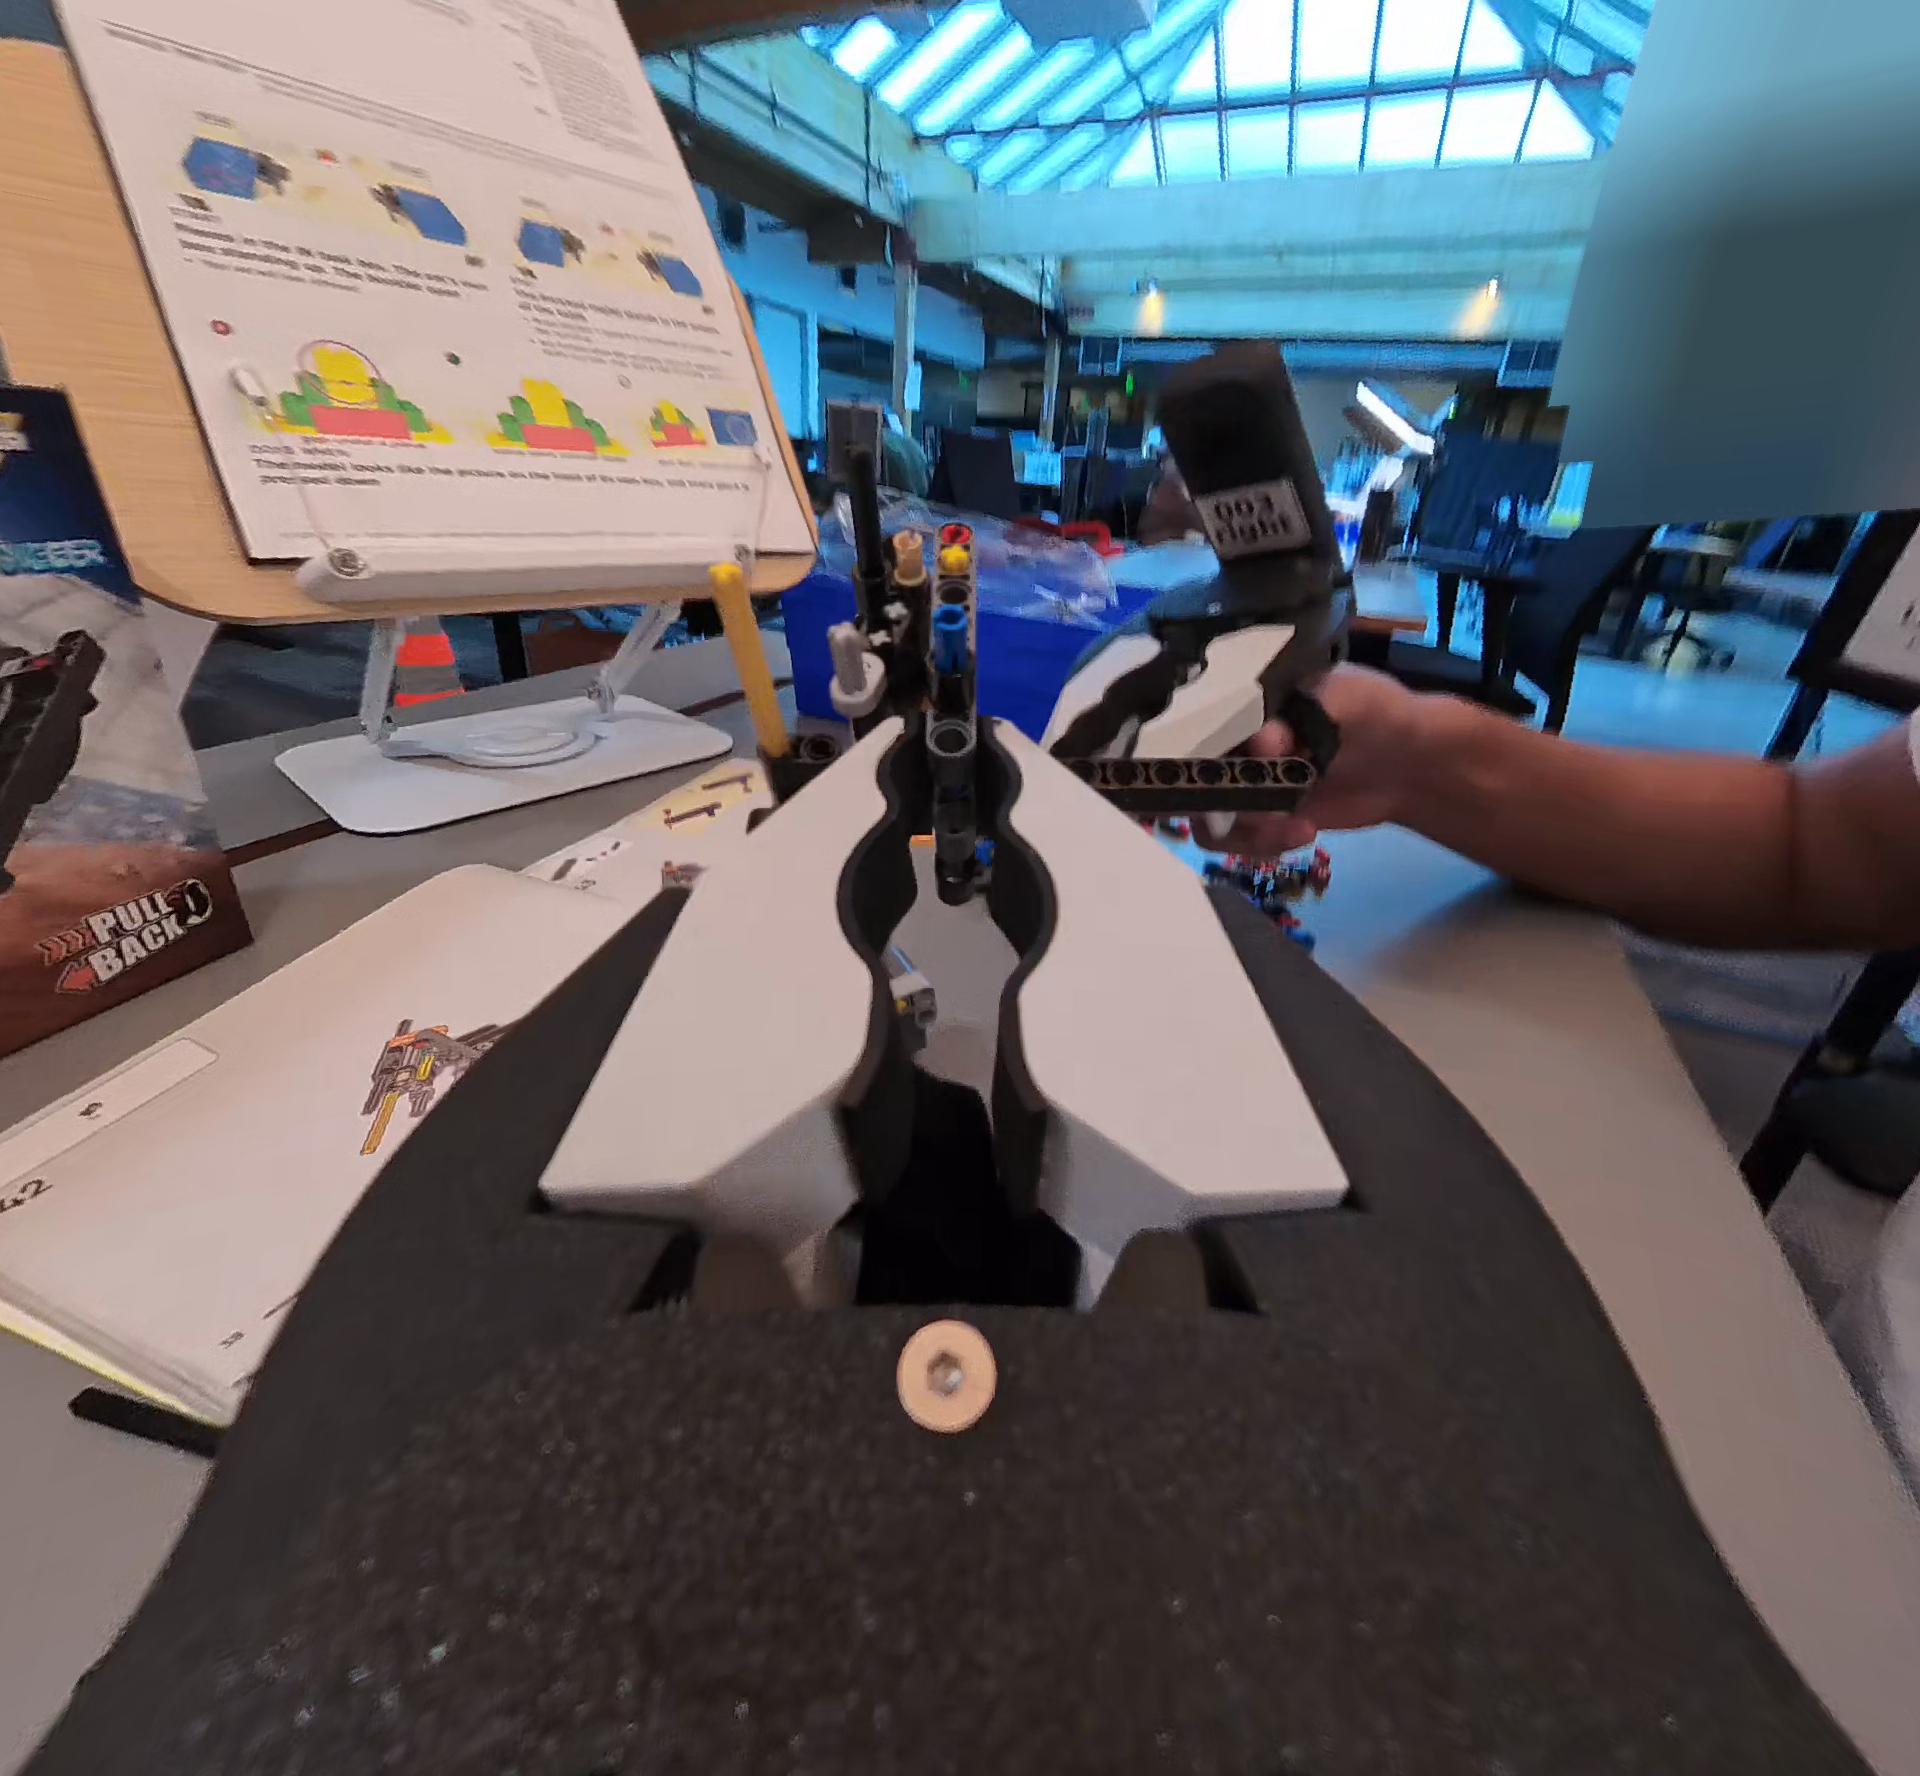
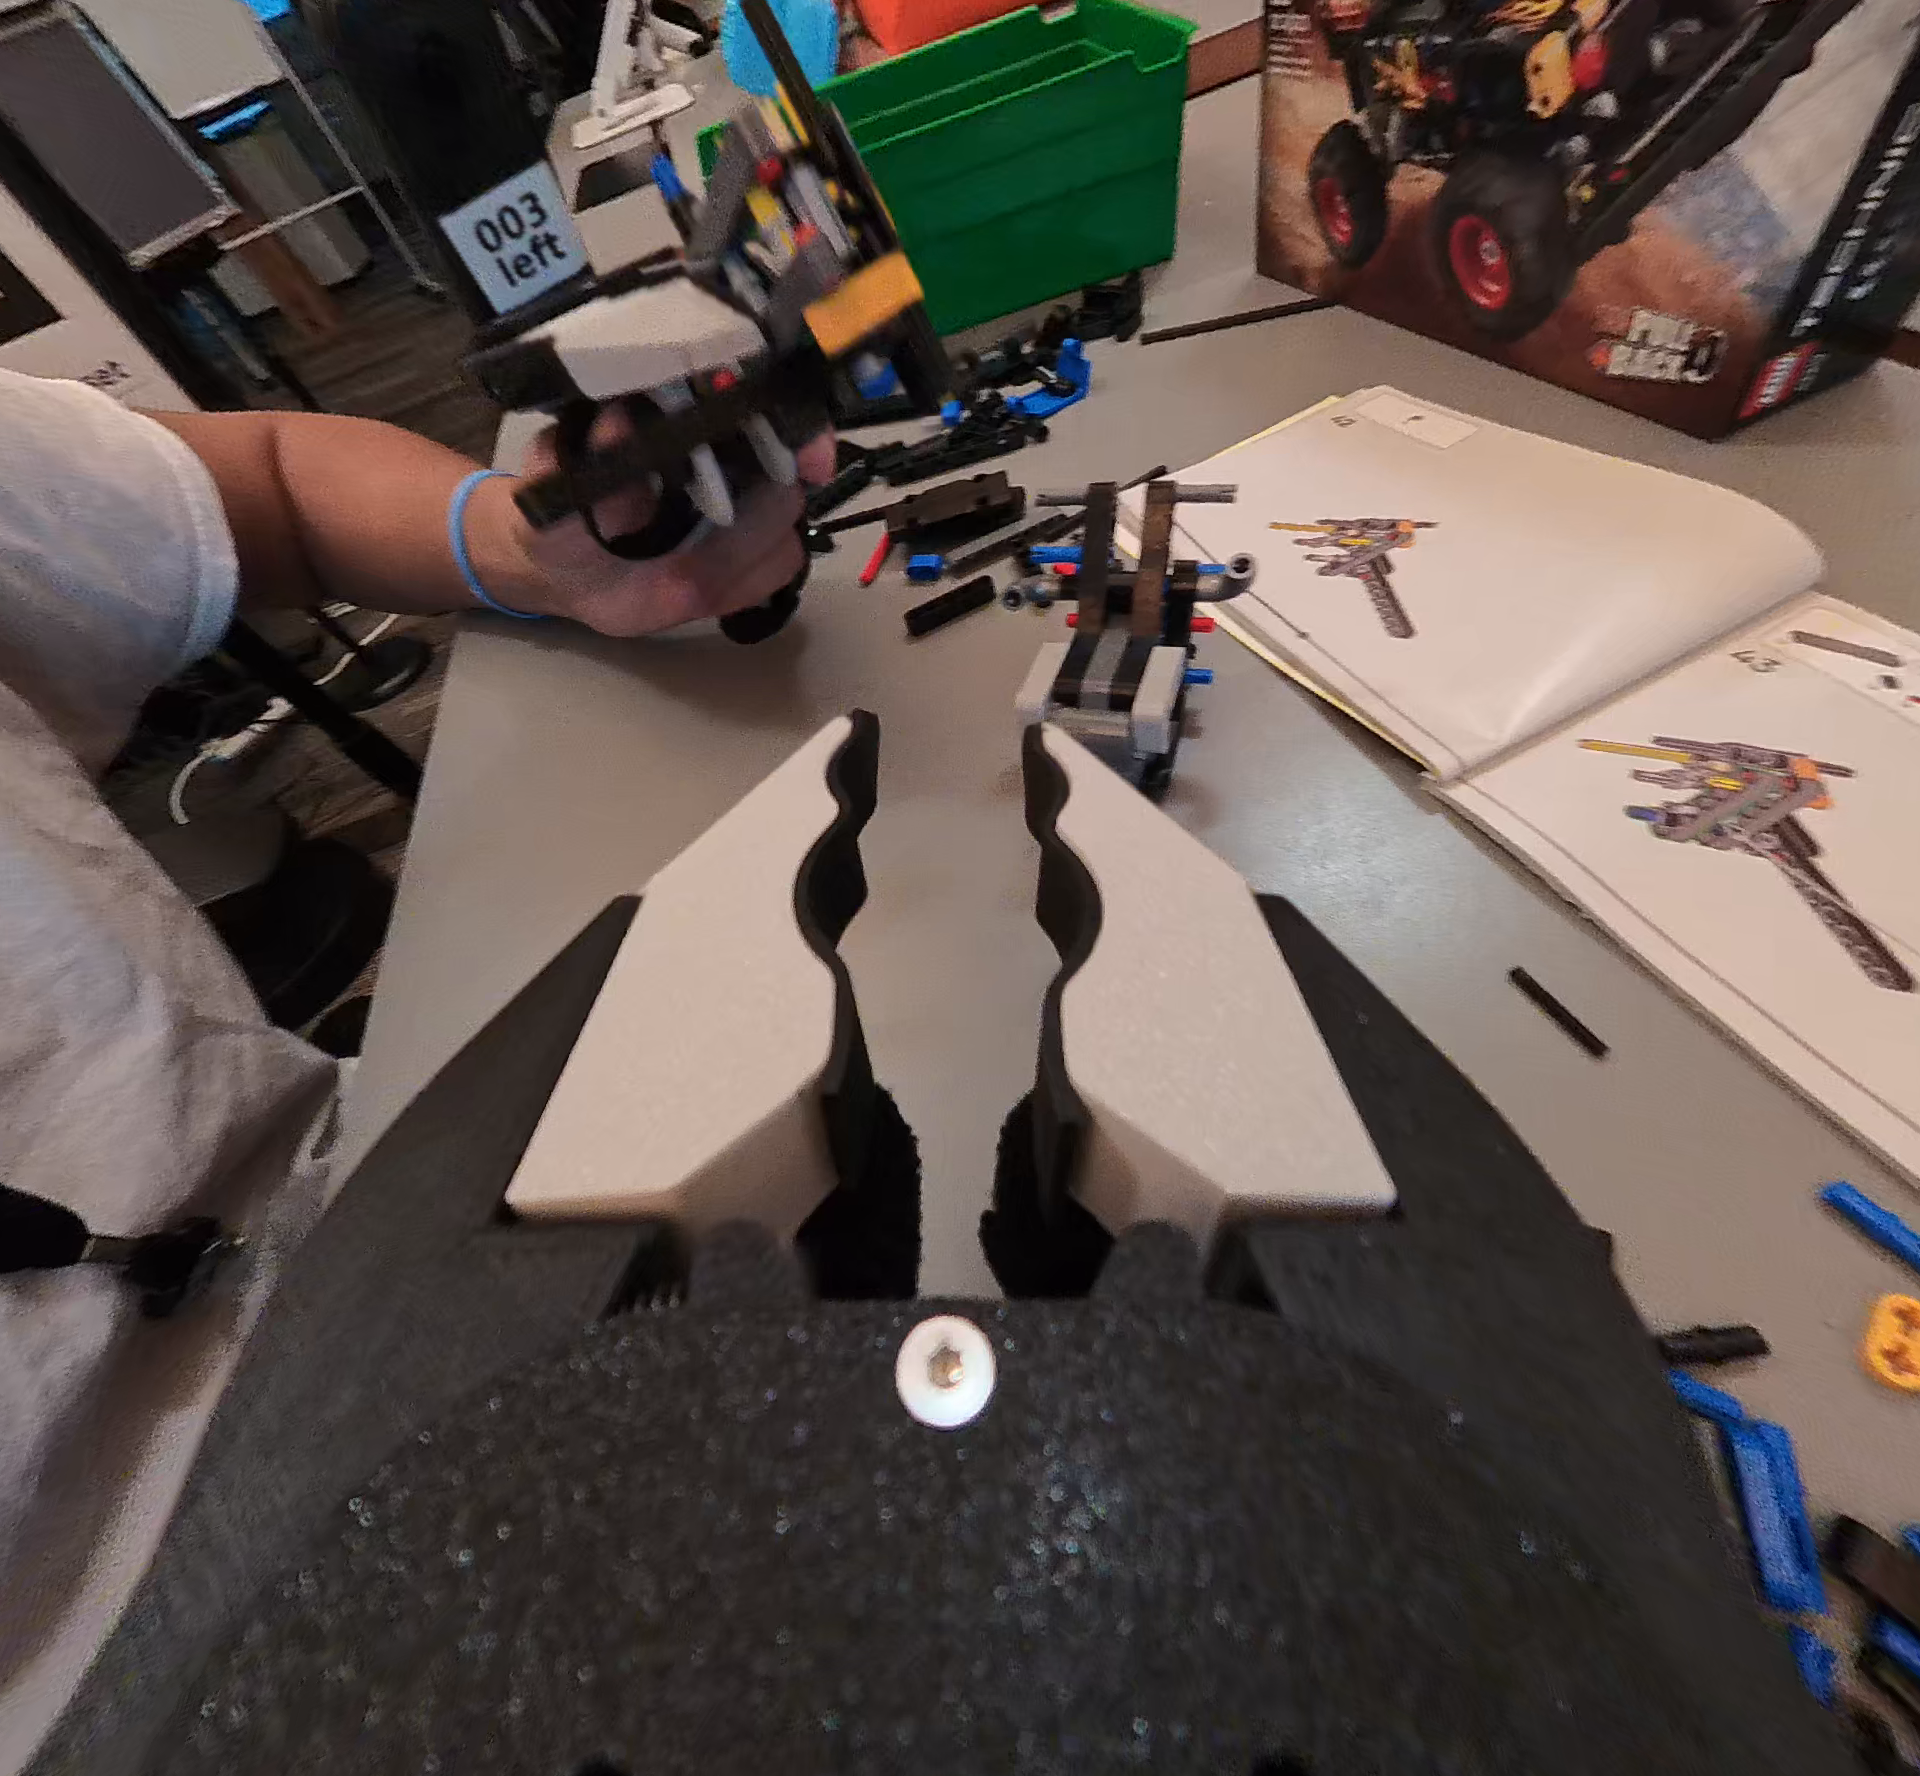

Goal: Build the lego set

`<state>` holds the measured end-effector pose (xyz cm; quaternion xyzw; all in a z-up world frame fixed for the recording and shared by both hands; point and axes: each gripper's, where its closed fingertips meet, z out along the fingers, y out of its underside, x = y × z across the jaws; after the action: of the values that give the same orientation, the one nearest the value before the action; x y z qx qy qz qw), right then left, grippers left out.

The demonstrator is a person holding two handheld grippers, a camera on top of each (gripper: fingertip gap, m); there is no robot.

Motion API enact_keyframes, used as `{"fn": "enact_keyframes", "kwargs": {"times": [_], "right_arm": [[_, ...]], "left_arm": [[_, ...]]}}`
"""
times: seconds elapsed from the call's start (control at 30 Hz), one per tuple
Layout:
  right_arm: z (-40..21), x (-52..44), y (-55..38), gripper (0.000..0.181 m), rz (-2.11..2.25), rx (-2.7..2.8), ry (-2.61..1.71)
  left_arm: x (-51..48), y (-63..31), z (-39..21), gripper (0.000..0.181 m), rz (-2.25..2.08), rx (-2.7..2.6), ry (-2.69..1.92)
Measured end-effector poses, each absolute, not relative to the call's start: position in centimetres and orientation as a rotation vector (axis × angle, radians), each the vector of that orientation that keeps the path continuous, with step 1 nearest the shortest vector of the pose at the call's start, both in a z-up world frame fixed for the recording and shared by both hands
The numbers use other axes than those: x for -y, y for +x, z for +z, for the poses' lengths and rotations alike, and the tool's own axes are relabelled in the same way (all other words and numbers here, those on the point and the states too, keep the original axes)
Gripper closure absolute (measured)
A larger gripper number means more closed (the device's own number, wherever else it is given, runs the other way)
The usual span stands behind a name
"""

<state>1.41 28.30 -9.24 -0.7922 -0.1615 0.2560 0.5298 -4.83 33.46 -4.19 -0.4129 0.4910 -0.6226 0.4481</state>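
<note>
My left gripper [image 1: 948, 739] is shut on a partly built lego assembly [image 1: 951, 687] of black, grey, blue and yellow pieces and holds it above the table. In the right wrist view the left gripper [image 2: 748, 344] and its assembly [image 2: 810, 209] show in the air at the upper left. My right gripper [image 2: 951, 739] is open and empty over the grey table [image 2: 644, 739]. A second small grey and black sub-assembly [image 2: 1117, 677] stands on the table just beyond its right fingertip. In the left wrist view the right gripper [image 1: 1164, 698] hangs to the right, with a black holed beam [image 1: 1195, 776] under it; what holds the beam is unclear.
Open instruction booklet [image 2: 1507, 563] lies at the right, also in the left wrist view [image 1: 312, 1051]. Loose pieces [image 2: 966, 479] lie beyond the sub-assembly, with blue pieces [image 2: 1766, 1498] at the near right. A green bin [image 2: 1018, 157], the set's box [image 2: 1558, 116] and a document stand [image 1: 364, 220] stand behind. Tip to tip, the grippers are about 10 cm apart.
</note>
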Motion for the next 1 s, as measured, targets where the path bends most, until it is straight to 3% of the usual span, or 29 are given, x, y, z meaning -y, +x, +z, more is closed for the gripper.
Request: {"fn": "enact_keyframes", "kwargs": {"times": [1.0], "right_arm": [[-10.09,-28.47,1.90,0.155,0.607,0.357,-1.929]], "left_arm": [[-33.56,-4.65,-4.72,0.176,-1.620,-1.228,-1.072]]}}
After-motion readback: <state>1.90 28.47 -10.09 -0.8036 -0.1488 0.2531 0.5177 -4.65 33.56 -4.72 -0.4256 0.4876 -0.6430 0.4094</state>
